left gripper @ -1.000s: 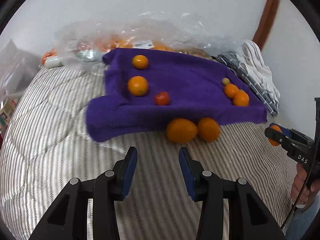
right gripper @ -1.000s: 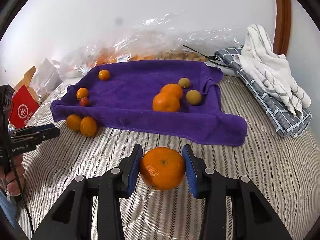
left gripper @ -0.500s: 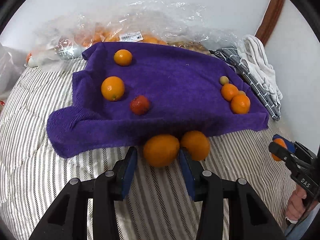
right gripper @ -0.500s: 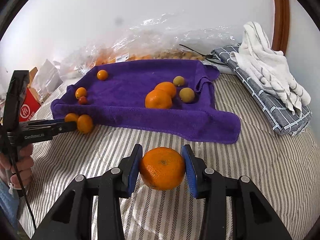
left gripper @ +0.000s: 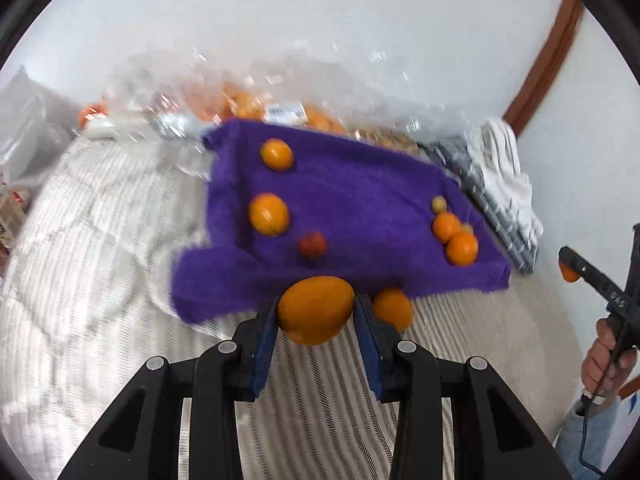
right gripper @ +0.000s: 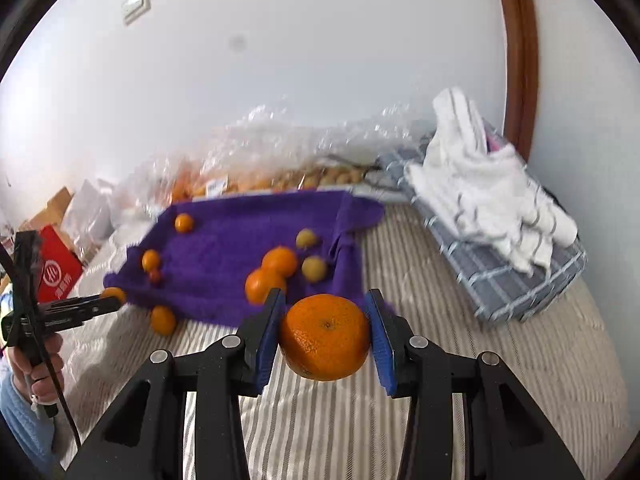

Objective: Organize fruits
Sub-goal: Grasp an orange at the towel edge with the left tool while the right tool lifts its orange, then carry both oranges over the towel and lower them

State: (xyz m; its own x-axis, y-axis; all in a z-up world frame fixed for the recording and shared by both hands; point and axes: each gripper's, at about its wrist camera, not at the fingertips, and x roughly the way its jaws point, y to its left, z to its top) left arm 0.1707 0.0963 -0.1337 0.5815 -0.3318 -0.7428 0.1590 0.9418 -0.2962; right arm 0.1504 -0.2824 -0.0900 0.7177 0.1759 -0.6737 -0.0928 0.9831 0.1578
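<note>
Item one: our left tool (left gripper: pixel 316 312), black frame with blue pads, its jaws closing on a smooth oval orange fruit (left gripper: pixel 315 309) that sits between the pads and is lifted off the bed.

Item two: our right tool (right gripper: pixel 326 330), same build, clamped on a round dimpled orange mandarin (right gripper: pixel 325 337), pads pressing both its sides, held above the bed.

Item three: a purple terry towel (left gripper: pixel 360 192) spread ahead of both tools on the striped grey-and-white quilted bed (left gripper: pixel 100 260).

Item four, on the towel as we see it from the left tool: two orange citrus fruits (left gripper: pixel 269 214) ahead and left, a small red fruit (left gripper: pixel 312 245) just ahead, and a cluster of two orange fruits and small yellow-green ones (left gripper: pixel 456 236) ahead and right.

Item five: one loose orange fruit (left gripper: pixel 393 308) on the bed, just right of the left tool's tip, at the towel's near edge.

Item six: crinkled clear plastic bags holding orange produce (right gripper: pixel 248 160), beyond the towel against the white wall.

Item seven: a white striped cloth on a folded grey checked cloth (right gripper: pixel 500 216), ahead and right of the right tool.

Item eight: a red cardboard box (right gripper: pixel 56 272), far left of the right tool.
</note>
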